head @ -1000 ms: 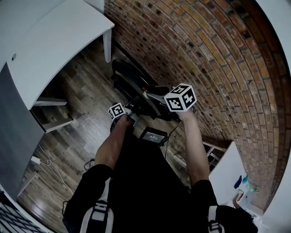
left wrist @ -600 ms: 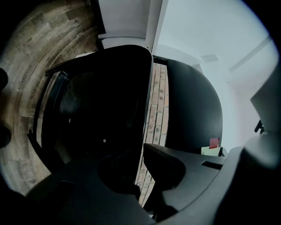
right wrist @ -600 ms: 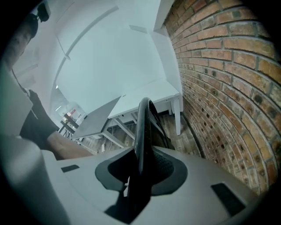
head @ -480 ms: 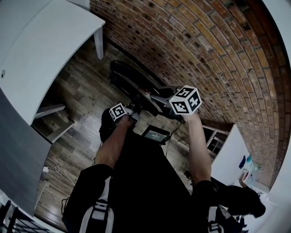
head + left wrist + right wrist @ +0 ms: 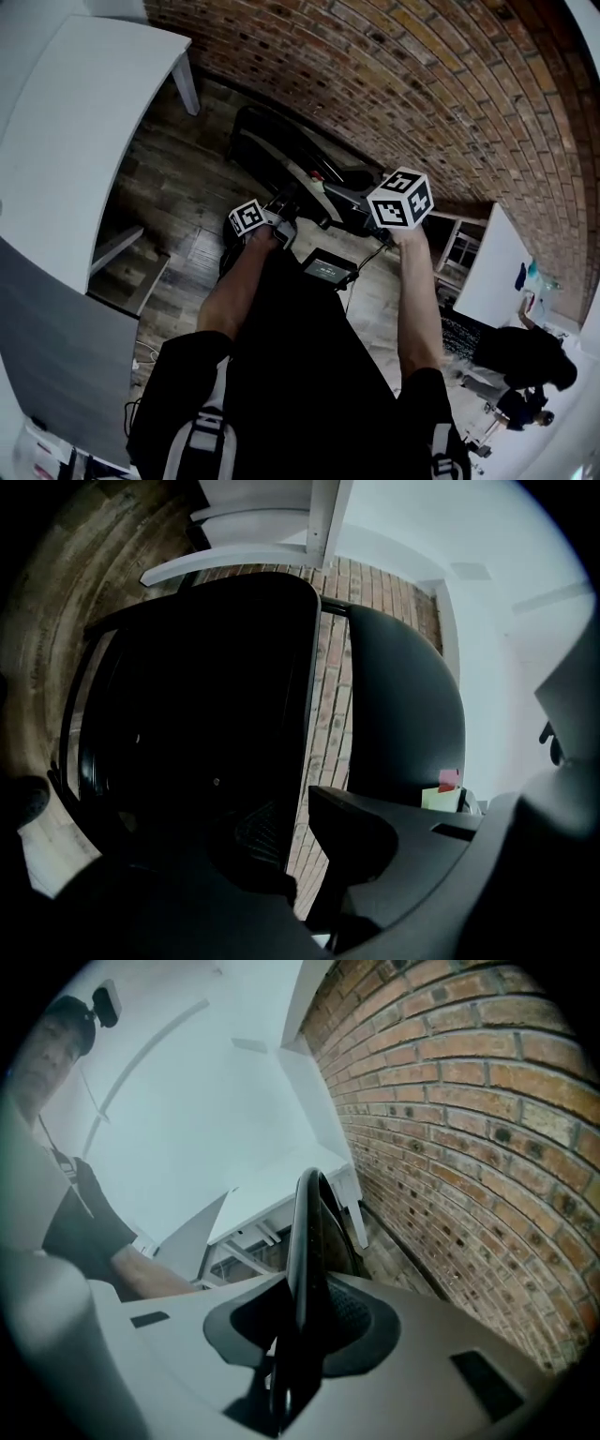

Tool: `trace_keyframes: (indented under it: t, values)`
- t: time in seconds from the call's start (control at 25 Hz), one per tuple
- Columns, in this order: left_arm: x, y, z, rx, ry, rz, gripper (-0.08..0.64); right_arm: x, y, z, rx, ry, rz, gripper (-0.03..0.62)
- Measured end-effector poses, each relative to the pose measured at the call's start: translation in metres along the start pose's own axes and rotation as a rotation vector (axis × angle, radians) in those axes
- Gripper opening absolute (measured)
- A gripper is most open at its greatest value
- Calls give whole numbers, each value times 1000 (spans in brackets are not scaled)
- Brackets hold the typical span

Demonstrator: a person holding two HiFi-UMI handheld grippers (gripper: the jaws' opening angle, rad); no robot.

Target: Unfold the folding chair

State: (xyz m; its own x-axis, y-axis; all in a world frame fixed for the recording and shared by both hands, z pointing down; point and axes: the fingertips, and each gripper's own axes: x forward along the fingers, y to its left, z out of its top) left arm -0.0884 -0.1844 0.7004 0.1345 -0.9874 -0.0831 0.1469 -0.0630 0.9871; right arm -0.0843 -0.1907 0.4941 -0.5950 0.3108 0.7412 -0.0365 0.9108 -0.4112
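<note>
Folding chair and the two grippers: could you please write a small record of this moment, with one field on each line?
chair: black folding chair, between the person and the brick wall; looks folded, thin edge-on in the right gripper view
right gripper: jaws closed on a thin edge of the chair
left gripper: jaws apart, bricks showing between them; contact with the chair too dark to tell
ground: wood floor
nearby: white table on the person's left

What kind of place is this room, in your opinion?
Probably an indoor office or studio room: a brick wall, a wooden plank floor, and a white table near the black folding chair.
</note>
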Motion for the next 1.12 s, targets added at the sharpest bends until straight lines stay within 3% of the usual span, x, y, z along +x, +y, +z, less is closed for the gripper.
trace_keyframes:
  t: [0.44, 0.88, 1.12]
  values:
    - [-19, 0, -12, 6, 172, 18, 63, 0, 14, -14, 139, -75, -75, 100]
    - [-20, -2, -17, 85, 247, 12, 71, 0, 21, -20, 215, -110, -125, 100]
    - [-37, -12, -41, 107, 291, -1, 71, -14, 43, -37, 252, -163, -155, 100]
